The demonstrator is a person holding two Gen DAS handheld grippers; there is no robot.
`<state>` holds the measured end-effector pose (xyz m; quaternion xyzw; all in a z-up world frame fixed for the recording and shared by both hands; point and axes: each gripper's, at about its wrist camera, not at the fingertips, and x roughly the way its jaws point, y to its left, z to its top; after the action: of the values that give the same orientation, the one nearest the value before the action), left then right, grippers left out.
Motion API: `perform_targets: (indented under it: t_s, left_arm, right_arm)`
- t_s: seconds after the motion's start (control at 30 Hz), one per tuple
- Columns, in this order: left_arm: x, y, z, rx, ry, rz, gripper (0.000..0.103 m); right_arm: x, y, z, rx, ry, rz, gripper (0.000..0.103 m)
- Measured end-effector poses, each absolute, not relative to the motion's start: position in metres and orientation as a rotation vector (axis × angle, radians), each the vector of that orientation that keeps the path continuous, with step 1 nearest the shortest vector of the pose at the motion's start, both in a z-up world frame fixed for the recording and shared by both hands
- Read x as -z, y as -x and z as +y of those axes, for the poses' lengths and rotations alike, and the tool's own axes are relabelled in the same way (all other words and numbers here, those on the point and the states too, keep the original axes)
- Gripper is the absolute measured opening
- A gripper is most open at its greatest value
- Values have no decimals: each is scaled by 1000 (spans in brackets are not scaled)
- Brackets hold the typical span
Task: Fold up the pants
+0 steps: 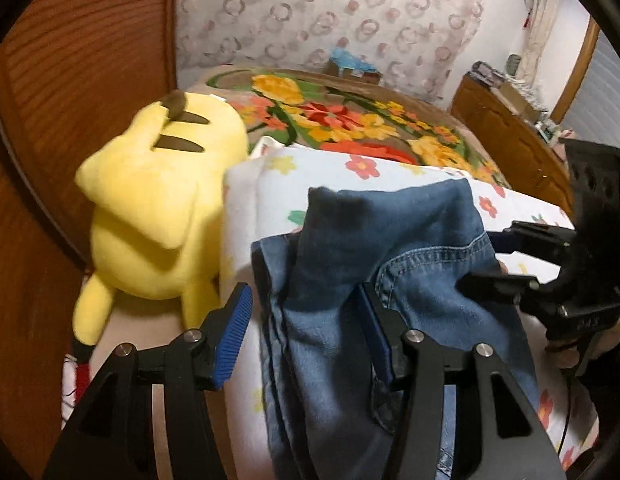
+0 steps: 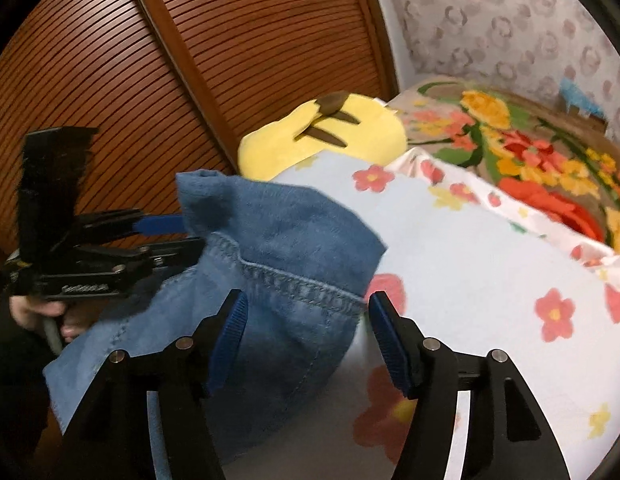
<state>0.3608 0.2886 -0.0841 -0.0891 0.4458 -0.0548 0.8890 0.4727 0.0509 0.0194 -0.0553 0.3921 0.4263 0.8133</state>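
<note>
Blue denim pants [image 1: 350,264] lie bunched on a white flowered sheet [image 1: 270,200], hem folded over. My left gripper [image 1: 306,320] is open, its blue pads [image 1: 234,336] either side of the cloth. My right gripper [image 2: 306,332] is also open, with the stitched hem of the pants [image 2: 278,248] lying between its fingers. Each gripper shows in the other's view, the right one [image 1: 502,256] at the pants' right edge and the left one [image 2: 178,236] at their left edge.
A yellow plush toy [image 1: 150,208] lies left of the pants against a wooden slatted headboard [image 1: 70,80]. A flowered blanket [image 1: 350,120] covers the far bed. A wooden cabinet [image 1: 510,136] stands on the right.
</note>
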Motion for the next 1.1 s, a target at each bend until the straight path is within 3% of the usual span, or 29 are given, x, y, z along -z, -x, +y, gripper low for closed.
perform_targets:
  t_s: [0.07, 0.13, 0.17, 0.2, 0.23, 0.3, 0.37, 0.73, 0.97, 1.1]
  left_arm:
    - [85, -360, 287, 139, 187, 916, 45]
    - [83, -360, 281, 158, 164, 911, 33]
    - [82, -360, 281, 164, 162, 913, 29]
    - [80, -359, 280, 167, 163, 907, 18]
    - [76, -357, 280, 173, 162, 898, 14]
    - [67, -351, 276, 170, 134, 868, 12]
    - [54, -342, 273, 162, 121, 830, 11]
    - [-39, -330, 293, 142, 149, 620, 10]
    - [2, -399, 279, 72, 92, 741, 10]
    - [30, -416, 275, 15, 73, 804, 10]
  right_arm:
    - [-18, -475, 55, -916, 132, 832, 65]
    - [-18, -479, 57, -934, 131, 836, 56]
    - [-18, -480, 58, -950, 131, 837, 45]
    - [-19, -479, 57, -969, 134, 830, 34]
    - [-21, -478, 57, -980, 143, 817, 30]
    - [-25, -475, 56, -999, 153, 799, 20]
    - [-32, -470, 53, -1009, 156, 770, 18]
    - [-104, -456, 44, -1108, 92, 614, 16]
    - [-70, -523, 48, -939, 98, 715, 23]
    - [-36, -553, 58, -846, 166, 778, 36]
